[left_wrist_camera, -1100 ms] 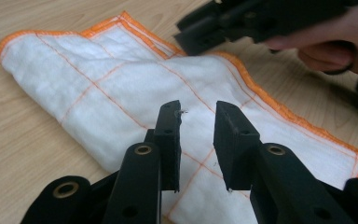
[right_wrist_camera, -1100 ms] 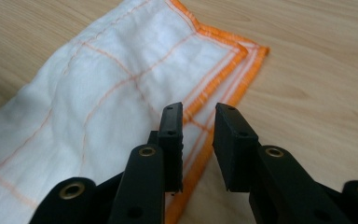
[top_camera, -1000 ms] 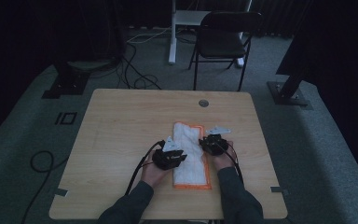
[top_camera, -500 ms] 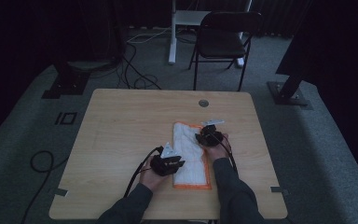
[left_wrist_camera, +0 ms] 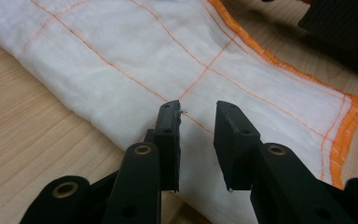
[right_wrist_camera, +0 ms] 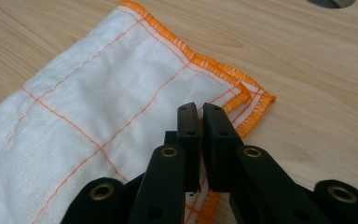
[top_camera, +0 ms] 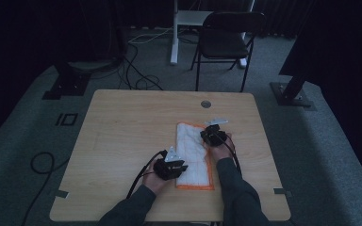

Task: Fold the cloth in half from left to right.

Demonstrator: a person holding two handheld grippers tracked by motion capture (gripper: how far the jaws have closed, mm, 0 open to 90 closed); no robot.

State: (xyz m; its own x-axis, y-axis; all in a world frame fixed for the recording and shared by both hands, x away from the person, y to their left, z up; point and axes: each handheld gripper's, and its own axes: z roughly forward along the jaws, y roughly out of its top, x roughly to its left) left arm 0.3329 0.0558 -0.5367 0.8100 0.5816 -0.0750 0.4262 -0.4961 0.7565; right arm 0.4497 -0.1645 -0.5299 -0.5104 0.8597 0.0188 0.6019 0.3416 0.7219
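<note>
A folded white cloth (top_camera: pixel 194 149) with orange hems and orange grid lines lies lengthwise on the wooden table (top_camera: pixel 132 122). My left gripper (top_camera: pixel 181 165) rests at the cloth's near left edge. In the left gripper view its jaws (left_wrist_camera: pixel 197 112) stand open just over the cloth (left_wrist_camera: pixel 168 56), with nothing between the pads. My right gripper (top_camera: pixel 207 133) is at the cloth's far right edge. Its jaws (right_wrist_camera: pixel 200 109) have just been closing and now stand shut beside the orange corner of the cloth (right_wrist_camera: pixel 84 107), and no fabric shows between the pads.
A round cable hole (top_camera: pixel 206 104) is set in the table beyond the cloth. A black folding chair (top_camera: pixel 226 42) stands behind the table, with cables and stand feet on the floor. A dark sleeve (left_wrist_camera: pixel 345 28) lies past the cloth's orange edge.
The right gripper has slid a little farther away from the person along the cloth's right edge. The left gripper has stayed where it was.
</note>
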